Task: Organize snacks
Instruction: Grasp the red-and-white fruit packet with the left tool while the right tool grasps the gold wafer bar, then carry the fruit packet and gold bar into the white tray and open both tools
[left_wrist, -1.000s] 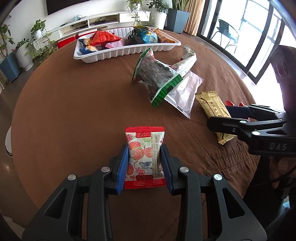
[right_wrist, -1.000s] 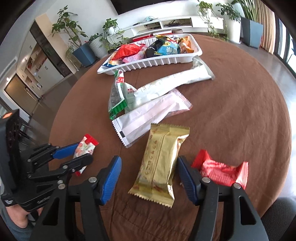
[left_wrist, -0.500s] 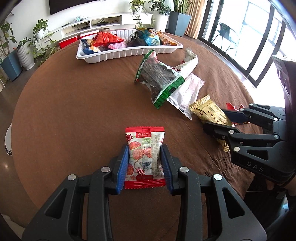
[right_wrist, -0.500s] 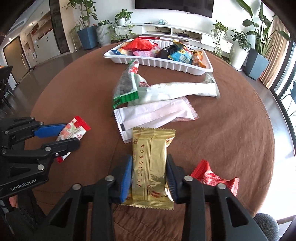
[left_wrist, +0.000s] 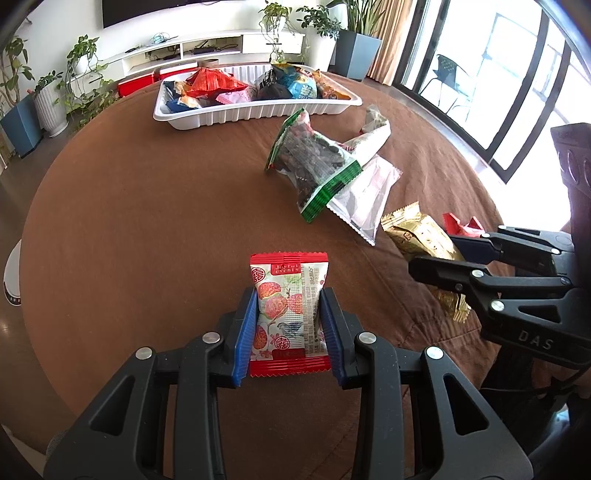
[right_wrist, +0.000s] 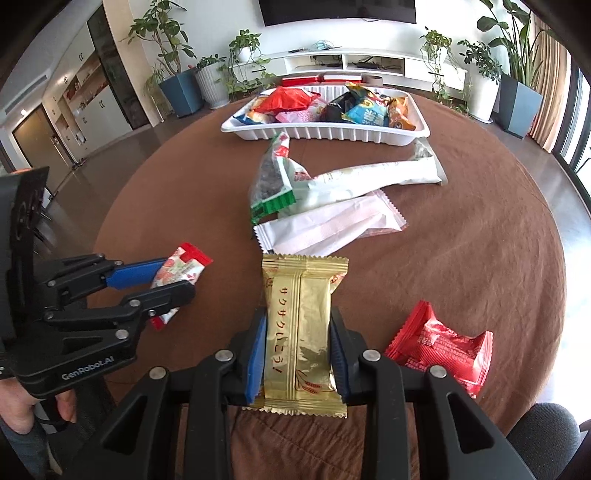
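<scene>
Since one second ago, our right gripper (right_wrist: 298, 349) has closed around the gold wafer packet (right_wrist: 301, 325), which then lay loose between open jaws; now the jaws are clamped on its long sides. Our left gripper (left_wrist: 288, 321) keeps its jaws clamped on the red-and-white candy packet (left_wrist: 289, 310), as before. Both packets seem to be near the front edge of the tabletop (left_wrist: 147, 221). Farther out, a green-edged bag (right_wrist: 271, 184), two white pouches and one red packet (right_wrist: 441, 347) lie loose. At the far side the white tray (right_wrist: 325, 131) already holds many snacks. We judge about half is sorted; six remain.
</scene>
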